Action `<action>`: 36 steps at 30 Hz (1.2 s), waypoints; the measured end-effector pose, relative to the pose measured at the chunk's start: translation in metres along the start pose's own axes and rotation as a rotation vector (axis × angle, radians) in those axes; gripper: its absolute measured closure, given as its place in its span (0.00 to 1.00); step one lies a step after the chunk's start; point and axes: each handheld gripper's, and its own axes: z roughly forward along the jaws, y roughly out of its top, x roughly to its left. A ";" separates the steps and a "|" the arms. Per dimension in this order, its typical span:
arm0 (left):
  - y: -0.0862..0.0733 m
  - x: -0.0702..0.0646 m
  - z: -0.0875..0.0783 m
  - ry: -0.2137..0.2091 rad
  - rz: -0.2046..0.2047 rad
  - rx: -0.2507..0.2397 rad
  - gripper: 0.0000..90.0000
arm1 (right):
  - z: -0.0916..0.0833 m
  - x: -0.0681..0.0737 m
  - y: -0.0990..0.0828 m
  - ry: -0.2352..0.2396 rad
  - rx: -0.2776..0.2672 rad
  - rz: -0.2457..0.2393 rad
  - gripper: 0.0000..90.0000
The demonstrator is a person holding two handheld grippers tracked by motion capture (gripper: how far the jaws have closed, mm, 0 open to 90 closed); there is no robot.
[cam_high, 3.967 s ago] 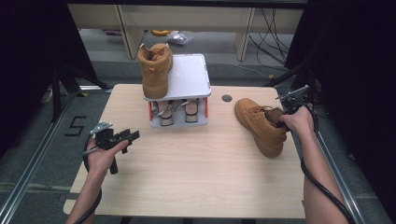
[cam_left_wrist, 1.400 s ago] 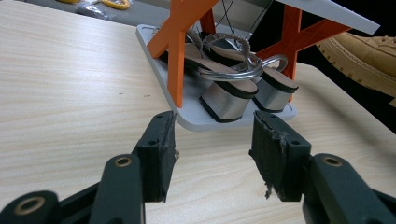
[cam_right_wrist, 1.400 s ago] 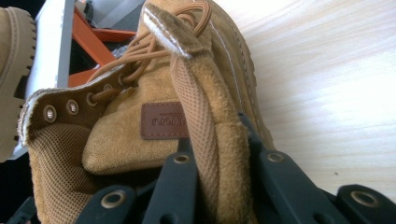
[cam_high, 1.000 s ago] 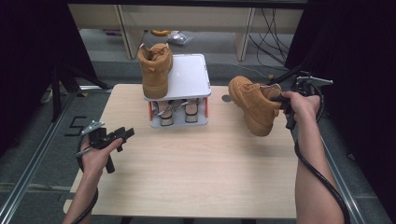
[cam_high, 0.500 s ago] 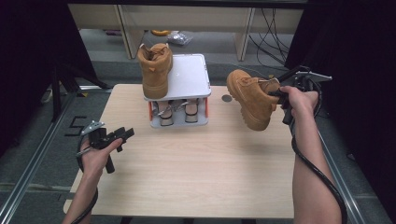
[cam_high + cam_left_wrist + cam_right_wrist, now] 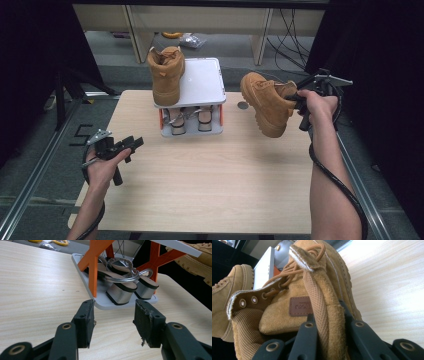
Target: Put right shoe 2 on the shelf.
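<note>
Above the table's 2 o'clock corner, the right gripper held the second boot in the air, jaws clamped on the collar edge, prob. so the sole hung free for setting it beside the first boot on the rack's top shelf, at 12 o'clock. Left gripper idled at 8 o'clock, jaws apart w/ nothing between. Right gripper view showed the pinched collar & laces; left gripper view showed sandals on the rack's lower shelf.
</note>
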 end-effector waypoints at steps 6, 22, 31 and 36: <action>-0.002 0.000 0.002 -0.001 -0.003 0.011 0.55 | 0.001 0.007 0.001 0.009 -0.021 0.034 0.92; -0.002 0.001 0.001 -0.002 0.001 0.010 0.55 | 0.001 0.021 0.006 0.049 -0.054 0.032 0.91; -0.002 0.002 0.000 0.000 0.000 0.009 0.55 | 0.004 0.027 0.007 0.060 -0.064 0.034 0.91; -0.001 0.001 0.000 -0.002 0.003 0.007 0.55 | 0.004 0.030 0.008 0.071 -0.072 0.029 0.91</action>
